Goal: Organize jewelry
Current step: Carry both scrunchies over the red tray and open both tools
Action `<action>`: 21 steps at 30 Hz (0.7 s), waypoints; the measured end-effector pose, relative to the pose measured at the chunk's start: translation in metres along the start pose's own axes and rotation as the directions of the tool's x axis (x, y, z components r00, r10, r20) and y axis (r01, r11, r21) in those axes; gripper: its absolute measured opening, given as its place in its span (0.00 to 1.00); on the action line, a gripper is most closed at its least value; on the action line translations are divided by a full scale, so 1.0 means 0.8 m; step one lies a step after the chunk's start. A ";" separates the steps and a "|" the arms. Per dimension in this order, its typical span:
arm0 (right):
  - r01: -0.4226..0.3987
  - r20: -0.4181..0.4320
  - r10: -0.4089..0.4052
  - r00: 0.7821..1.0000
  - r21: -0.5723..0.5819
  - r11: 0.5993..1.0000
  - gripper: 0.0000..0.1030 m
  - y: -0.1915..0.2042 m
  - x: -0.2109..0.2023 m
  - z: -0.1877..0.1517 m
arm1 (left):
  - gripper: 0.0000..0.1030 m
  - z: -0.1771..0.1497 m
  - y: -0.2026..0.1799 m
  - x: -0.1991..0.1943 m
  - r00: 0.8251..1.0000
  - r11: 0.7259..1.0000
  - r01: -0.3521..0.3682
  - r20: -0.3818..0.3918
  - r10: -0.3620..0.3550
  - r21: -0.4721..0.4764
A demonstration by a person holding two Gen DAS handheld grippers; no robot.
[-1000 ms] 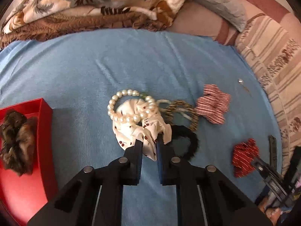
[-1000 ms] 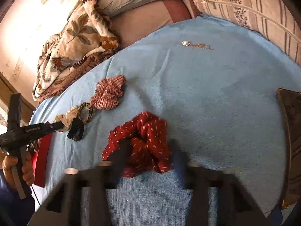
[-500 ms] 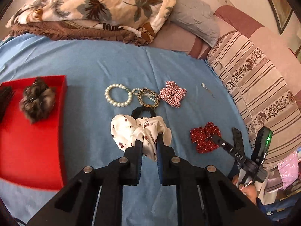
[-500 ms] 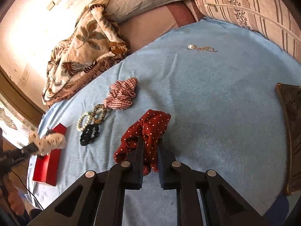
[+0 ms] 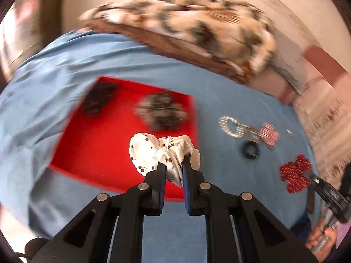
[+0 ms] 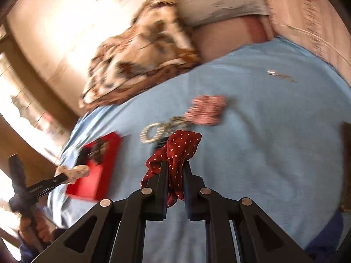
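I'm pinching the white cherry-print scrunchie in my left tool, with the red tray just beyond it. My right tool is clamping the red dotted scrunchie.

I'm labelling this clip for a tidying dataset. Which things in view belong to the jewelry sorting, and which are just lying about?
Part of the job:
- white cherry-print scrunchie in the left hand-held gripper
- red dotted scrunchie in the right hand-held gripper
- red tray
- pearl bracelet, black hair tie, checked scrunchie on the blue sheet

Lying about:
- leaf-print blanket
- grey pillow
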State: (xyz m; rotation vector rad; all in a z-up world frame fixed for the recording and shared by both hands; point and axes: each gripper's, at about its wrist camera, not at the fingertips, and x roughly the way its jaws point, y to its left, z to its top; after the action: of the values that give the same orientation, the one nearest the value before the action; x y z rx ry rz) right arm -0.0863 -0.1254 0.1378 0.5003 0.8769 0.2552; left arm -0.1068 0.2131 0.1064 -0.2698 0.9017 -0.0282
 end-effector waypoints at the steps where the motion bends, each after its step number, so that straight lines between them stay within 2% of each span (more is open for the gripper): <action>1: -0.020 -0.011 0.019 1.000 -0.022 1.000 0.13 0.018 0.007 0.000 | 0.13 0.000 0.016 -0.001 1.000 1.000 -0.019 0.001 0.019 -0.023; 4: -0.104 -0.060 0.100 0.993 -0.070 0.992 0.13 0.077 0.036 0.002 | 0.13 0.005 0.052 0.003 0.996 0.994 -0.091 -0.004 0.091 -0.063; 8: -0.221 -0.155 0.205 0.966 -0.098 0.970 0.13 0.157 0.091 0.000 | 0.13 0.011 0.089 0.018 0.985 0.981 -0.174 -0.026 0.172 -0.086; 11: -0.231 -0.220 0.197 0.955 -0.139 0.963 0.13 0.204 0.139 -0.010 | 0.13 0.012 0.111 0.033 0.977 0.972 -0.210 -0.043 0.207 -0.104; 15: -0.190 -0.299 0.125 0.946 -0.197 0.962 0.13 0.238 0.204 -0.032 | 0.17 0.006 0.118 0.036 0.981 0.975 -0.194 -0.008 0.194 -0.110; 19: -0.146 -0.345 0.058 0.937 -0.236 0.961 0.13 0.243 0.237 -0.053 | 0.36 0.001 0.129 0.027 0.990 0.984 -0.108 0.073 0.120 -0.144; 21: -0.137 -0.356 0.039 0.934 -0.254 0.957 0.16 0.241 0.243 -0.061 | 0.42 -0.001 0.134 0.023 0.990 0.983 -0.071 0.113 0.090 -0.167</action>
State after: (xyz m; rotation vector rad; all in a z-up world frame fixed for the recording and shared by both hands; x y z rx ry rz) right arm -0.0060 0.1351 0.0815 0.2355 1.1445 0.5541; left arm -0.1057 0.3140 0.0656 -0.3824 0.7956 0.1360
